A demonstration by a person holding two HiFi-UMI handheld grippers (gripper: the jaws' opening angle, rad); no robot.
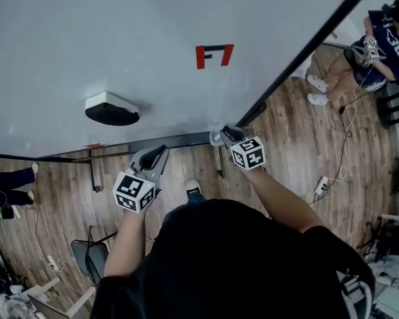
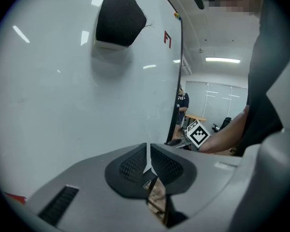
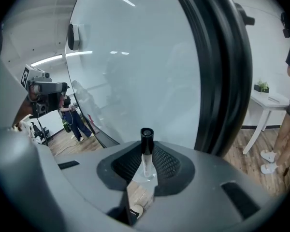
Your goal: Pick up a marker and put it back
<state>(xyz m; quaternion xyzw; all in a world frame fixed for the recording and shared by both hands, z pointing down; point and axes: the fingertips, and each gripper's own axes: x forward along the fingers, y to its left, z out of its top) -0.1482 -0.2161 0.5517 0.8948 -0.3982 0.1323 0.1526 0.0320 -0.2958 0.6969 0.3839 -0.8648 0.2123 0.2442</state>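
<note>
Holding stage: right gripper (image 3: 146, 162) is clamped on the marker (image 3: 146, 149), black cap outward, close to the whiteboard (image 3: 135, 57). Pick-up looks done; putting it back remains, probably on the ledge (image 1: 179, 140). Left gripper (image 2: 147, 166) has its jaws together with nothing between. Only the right gripper view shows the marker plainly. The head view adds both grippers low at the board's edge and the eraser (image 1: 112, 109) up-left of them.

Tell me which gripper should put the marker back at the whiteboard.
Right. The right gripper clamps the marker near the whiteboard's lower edge; the left gripper is shut and empty.
</note>
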